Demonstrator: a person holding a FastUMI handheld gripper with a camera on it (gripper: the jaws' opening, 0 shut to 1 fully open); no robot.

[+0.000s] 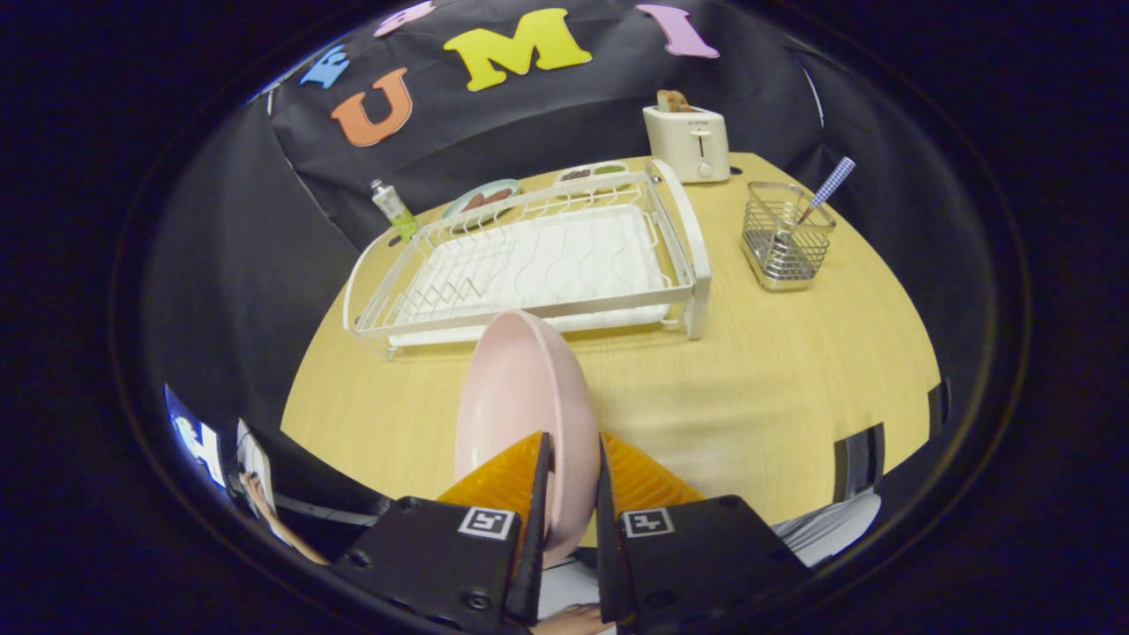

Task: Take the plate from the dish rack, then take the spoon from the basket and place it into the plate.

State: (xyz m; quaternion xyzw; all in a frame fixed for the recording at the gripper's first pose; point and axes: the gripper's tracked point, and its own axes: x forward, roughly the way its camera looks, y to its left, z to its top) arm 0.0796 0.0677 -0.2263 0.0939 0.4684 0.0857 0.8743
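Between the closed jaws, the plate (pixel 522 414) stands on edge, gripped.

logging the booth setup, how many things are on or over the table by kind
plates: 3, pink plate in the jaws, two behind the rack
dish rack: 1
basket: 1
spoon: 1
toaster: 1
bottle: 1
total: 8

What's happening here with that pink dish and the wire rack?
A person is working with a hand-held gripper, and its two fingers are clamped on the rim of a pink plate, held on edge above the wooden table. The white dish rack just beyond it holds no dishes. Off to the side, a spoon with a checked handle stands in a wire basket, not yet picked up.
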